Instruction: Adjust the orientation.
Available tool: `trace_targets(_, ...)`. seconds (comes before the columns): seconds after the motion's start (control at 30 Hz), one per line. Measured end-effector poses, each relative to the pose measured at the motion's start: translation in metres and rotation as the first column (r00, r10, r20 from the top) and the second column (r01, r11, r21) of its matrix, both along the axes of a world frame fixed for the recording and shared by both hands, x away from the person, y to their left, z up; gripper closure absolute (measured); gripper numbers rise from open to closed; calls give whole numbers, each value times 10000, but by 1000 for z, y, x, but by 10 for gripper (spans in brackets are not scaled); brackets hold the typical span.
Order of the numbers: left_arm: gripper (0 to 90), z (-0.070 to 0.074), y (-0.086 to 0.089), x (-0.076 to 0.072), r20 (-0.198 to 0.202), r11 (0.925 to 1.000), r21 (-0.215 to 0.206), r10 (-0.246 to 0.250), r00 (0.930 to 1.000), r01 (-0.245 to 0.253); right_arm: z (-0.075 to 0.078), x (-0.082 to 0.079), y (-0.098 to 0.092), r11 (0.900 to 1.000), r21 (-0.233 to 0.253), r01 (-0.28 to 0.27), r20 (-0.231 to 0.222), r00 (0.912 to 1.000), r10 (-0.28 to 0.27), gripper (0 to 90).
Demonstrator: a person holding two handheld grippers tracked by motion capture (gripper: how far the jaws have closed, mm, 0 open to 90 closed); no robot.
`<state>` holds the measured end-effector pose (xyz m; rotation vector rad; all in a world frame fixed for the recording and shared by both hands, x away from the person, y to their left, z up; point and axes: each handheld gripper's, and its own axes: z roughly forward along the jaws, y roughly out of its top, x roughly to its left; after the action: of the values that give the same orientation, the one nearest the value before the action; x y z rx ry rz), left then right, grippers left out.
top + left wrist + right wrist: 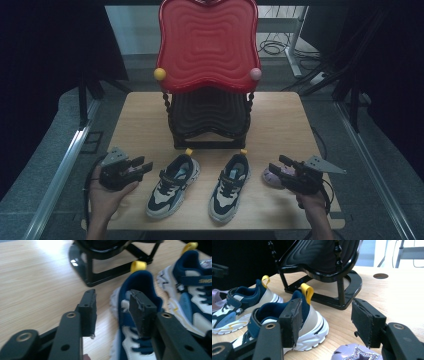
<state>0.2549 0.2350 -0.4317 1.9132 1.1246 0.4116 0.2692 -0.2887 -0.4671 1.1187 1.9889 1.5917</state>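
both tongs, left (145, 165) and right (274, 168), rest open and empty at the frame's lower corners, flanking the pair of sneakers: left sneaker (173, 185), right sneaker (229, 186). heels face the rack (209, 117) at centre, probably for shelving.
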Motion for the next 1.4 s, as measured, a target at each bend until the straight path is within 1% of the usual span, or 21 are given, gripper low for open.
trace_targets(0.1, 536, -3, -6, 1, -141, 9998, -78, -176, 9997, 175, -1, -1, 2, 9999, -119, -86, -33, 10000, 86, 421)
trace_targets(0.17, 521, -5, -8, 1, -115, 9994, -154, -306, 9995, 304, -2, -1, 3, 9997, -232, -75, -44, 10000, 74, 420)
trace_targets(0.23, 515, -8, -7, 1, -100, 9989, -337, -334, 9994, 330, -3, -1, 4, 9996, -279, -44, -90, 10000, 42, 421)
trace_targets(0.27, 515, -9, -7, 2, -172, 9985, -419, -356, 9992, 349, -4, -1, 5, 9996, -295, -8, -116, 9999, 5, 420)
trace_targets(0.33, 505, -11, -7, 2, -207, 9984, -331, -465, 9987, 458, -5, -2, 7, 9993, -367, -7, -142, 9999, 1, 419)
trace_targets(0.43, 497, -12, -6, 1, -192, 9977, -524, -435, 9989, 424, -5, -3, 9, 9984, -563, -58, -157, 9999, 49, 418)
trace_targets(0.57, 482, -14, -7, -1, -253, 9970, -574, -541, 9982, 525, -4, -4, 9, 9977, -645, -184, -28, 9998, 182, 416)
trace_targets(0.63, 475, -14, -6, -2, -259, 9971, -612, -478, 9985, 461, -7, -1, 8, 9976, -644, -238, -113, 9997, 231, 412)
trace_targets(0.7, 474, -12, -3, -4, -197, 9964, -754, -412, 9990, 397, -7, -1, 9, 9974, -667, -254, -136, 9996, 246, 410)
trace_targets(0.77, 470, -12, -1, -5, -155, 9964, -791, -325, 9994, 312, -7, -1, 9, 9967, -764, -287, -100, 9996, 280, 409)
trace_targets(0.87, 461, -14, 2, -5, -219, 9964, -818, -228, 9995, 209, -5, -1, 9, 9968, -740, -293, -23, 9996, 292, 408)
trace_targets(0.93, 454, -16, 3, -5, -277, 9965, -812, -202, 9994, 179, -5, -1, 9, 9958, -882, -265, -36, 9996, 263, 412)
trace_targets(0.97, 451, -17, 3, -5, -304, 9963, -839, -189, 9994, 163, -4, -1, 9, 9941, -1048, -291, -80, 9996, 284, 423)
trace_targets(1.03, 441, -19, 3, -4, -385, 9965, -824, -164, 9991, 132, -4, -2, 9, 9878, -1496, -440, -94, 9990, 431, 467)
trace_targets(1.1, 436, -21, 3, -3, -484, 9964, -842, -128, 9987, 86, -5, -2, 9, 9800, -1787, -872, -361, 9960, 821, 517)
trace_targets(1.17, 434, -22, 3, -3, -533, 9968, -793, -151, 9985, 108, -7, -1, 7, 9730, -2037, -1084, -641, 9932, 972, 589)
trace_targets(1.2, 433, -23, 3, -3, -533, 9969, -779, -156, 9985, 114, -8, -1, 6, 9676, -2204, -1231, -810, 9909, 1076, 626)
trace_targets(1.27, 433, -22, 3, -4, -506, 9969, -786, -104, 9987, 64, -10, 0, 5, 9613, -2339, -1455, -1101, 9863, 1225, 720)
trace_targets(1.3, 433, -22, 3, -5, -461, 9967, -810, -114, 9989, 76, -11, 1, 4, 9584, -2391, -1560, -1218, 9840, 1297, 744)
trace_targets(1.37, 433, -21, 5, -6, -438, 9966, -822, -49, 9990, 13, -12, 1, 3, 9499, -2627, -1696, -1389, 9808, 1368, 828)
trace_targets(1.4, 433, -21, 5, -6, -416, 9966, -825, -49, 9991, 15, -12, 2, 3, 9461, -2687, -1808, -1510, 9780, 1440, 853)
